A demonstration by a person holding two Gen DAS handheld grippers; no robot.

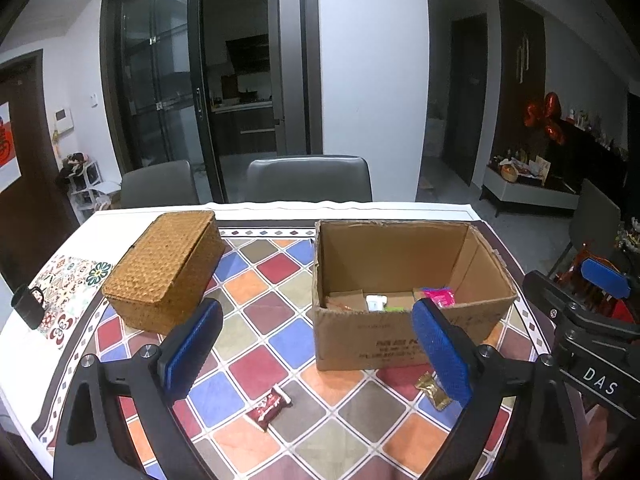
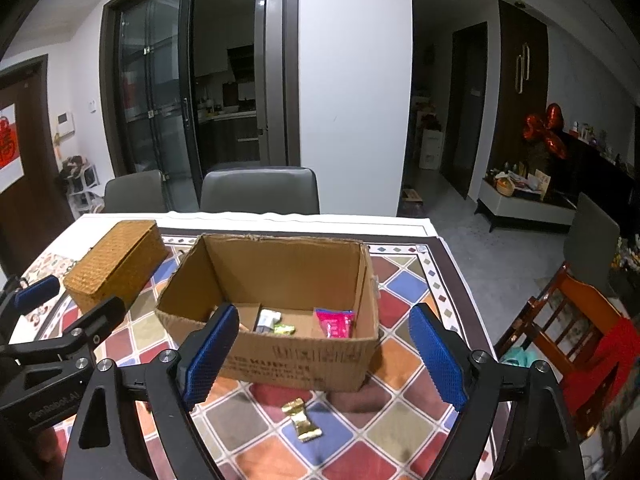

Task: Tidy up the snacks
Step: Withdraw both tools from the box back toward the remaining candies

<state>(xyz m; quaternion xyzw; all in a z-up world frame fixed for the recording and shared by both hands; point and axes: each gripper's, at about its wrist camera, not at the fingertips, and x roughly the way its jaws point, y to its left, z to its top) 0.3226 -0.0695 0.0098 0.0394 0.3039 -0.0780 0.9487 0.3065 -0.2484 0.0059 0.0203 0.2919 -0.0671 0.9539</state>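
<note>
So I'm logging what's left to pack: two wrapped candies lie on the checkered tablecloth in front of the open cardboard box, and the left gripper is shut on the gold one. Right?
Not quite. The left gripper is open and empty. The gold-wrapped candy lies loose on the checkered tablecloth, as the right wrist view shows. The dark red wrapped candy and open cardboard box are as stated.
</note>
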